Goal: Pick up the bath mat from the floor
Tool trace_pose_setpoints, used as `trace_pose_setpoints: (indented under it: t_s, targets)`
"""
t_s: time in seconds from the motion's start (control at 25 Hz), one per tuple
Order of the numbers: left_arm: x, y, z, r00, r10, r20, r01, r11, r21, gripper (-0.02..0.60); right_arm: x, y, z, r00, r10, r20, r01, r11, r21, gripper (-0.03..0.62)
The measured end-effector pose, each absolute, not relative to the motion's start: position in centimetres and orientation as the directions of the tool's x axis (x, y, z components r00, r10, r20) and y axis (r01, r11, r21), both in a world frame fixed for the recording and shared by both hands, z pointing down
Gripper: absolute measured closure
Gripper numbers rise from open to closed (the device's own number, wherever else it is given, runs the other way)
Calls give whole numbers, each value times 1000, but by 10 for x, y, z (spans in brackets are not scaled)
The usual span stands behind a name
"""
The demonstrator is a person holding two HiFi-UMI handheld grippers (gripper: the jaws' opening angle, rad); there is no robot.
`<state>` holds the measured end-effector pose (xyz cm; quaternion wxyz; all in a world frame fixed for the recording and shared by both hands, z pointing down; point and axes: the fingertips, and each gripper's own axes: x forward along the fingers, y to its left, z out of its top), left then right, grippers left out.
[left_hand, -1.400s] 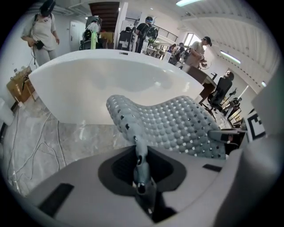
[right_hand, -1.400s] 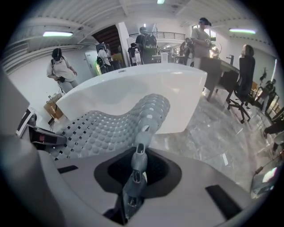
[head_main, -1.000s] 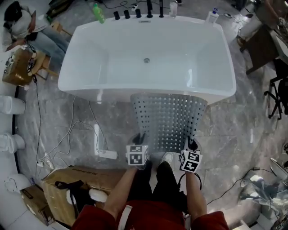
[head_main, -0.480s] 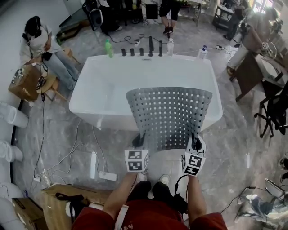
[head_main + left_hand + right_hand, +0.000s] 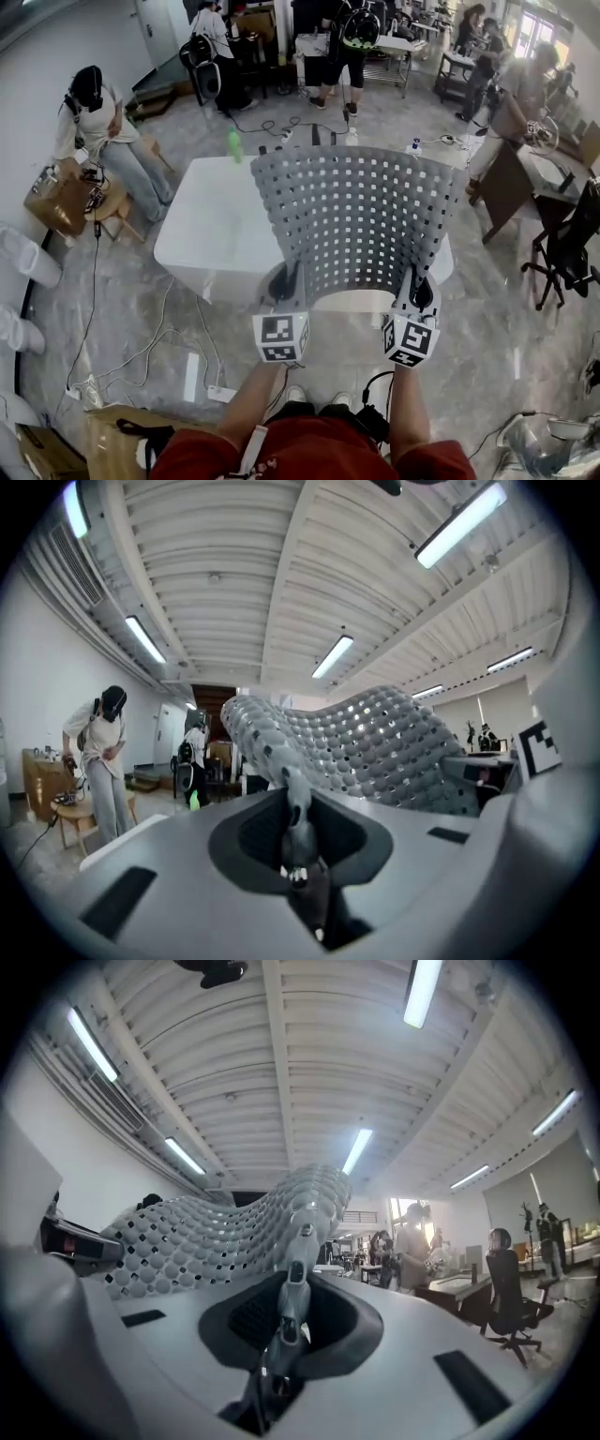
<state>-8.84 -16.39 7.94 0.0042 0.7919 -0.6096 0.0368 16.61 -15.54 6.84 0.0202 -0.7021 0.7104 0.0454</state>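
Observation:
The grey perforated bath mat (image 5: 356,220) hangs in the air between my two grippers, spread wide and curved, high above the floor and in front of the white bathtub (image 5: 202,239). My left gripper (image 5: 284,281) is shut on the mat's near left corner. My right gripper (image 5: 419,289) is shut on its near right corner. In the left gripper view the mat (image 5: 375,747) rises from the shut jaws and arcs to the right. In the right gripper view the mat (image 5: 225,1227) arcs to the left from the jaws.
The bathtub stands ahead with a green bottle (image 5: 233,143) at its far rim. Cables and a power strip (image 5: 192,375) lie on the marble floor at left, with a cardboard box (image 5: 112,441). A seated person (image 5: 98,122) is at left; people and desks stand behind.
Both grippers have risen together with the mat, which has come off the floor and now stands lifted in front of the tub. The view has tilted up to show the room.

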Motion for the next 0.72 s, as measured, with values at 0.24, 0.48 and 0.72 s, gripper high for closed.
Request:
trace_pose_setpoints:
  t_s: [0.24,0.48,0.72]
  targets:
    - [-93,-154,7,227,-966,-123,-972,-218,-84,523,161,-141,-1,8,-969,-248,-1000,-12,12,539]
    - [-92,-134,-41,173,-941,-292,-984,-150,-102,523,170,-126,-46,30,-937,-348,-998,-47,41,537]
    - [-97,-117,-63,144,-921,-361,-989,-119,-92,523,161,-108,-66,28,-906,-423,-994,-71,86,537]
